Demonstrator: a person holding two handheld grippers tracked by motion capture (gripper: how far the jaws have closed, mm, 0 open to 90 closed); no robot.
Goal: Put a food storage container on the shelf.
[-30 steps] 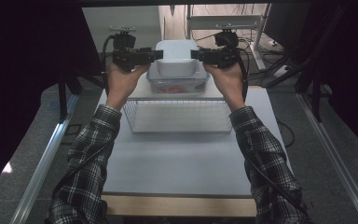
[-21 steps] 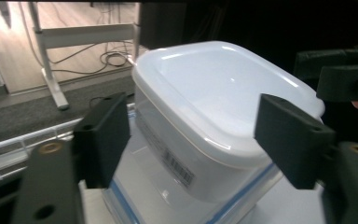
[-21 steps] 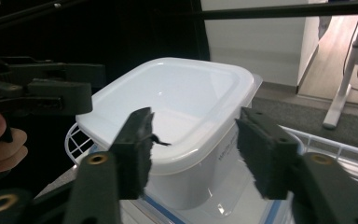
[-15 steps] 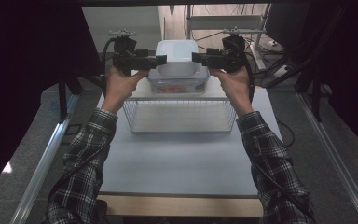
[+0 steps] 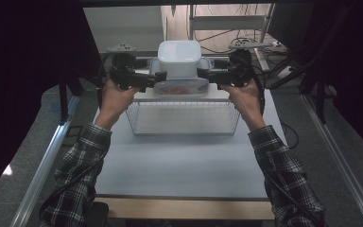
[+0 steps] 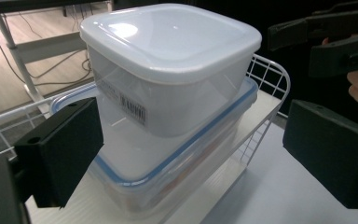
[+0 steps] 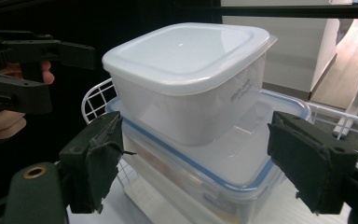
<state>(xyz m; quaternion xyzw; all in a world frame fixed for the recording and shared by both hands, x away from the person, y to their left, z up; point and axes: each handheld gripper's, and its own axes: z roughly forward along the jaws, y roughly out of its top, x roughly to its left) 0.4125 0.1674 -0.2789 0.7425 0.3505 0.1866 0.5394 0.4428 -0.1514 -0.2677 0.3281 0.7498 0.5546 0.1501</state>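
Light from above makes the surface (image 5: 179,156) bright and puts a shiny white spot on the white lid (image 6: 168,37), while the sides of the high view stay very dark and a bit grainy, and the black tongs (image 7: 200,163) up close look soft.

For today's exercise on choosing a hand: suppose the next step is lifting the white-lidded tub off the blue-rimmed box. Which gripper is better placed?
Neither clearly. The left gripper and right gripper flank the white-lidded tub level with each other, both open. If forced, left: the blue-rimmed box sits nearer between its jaws.
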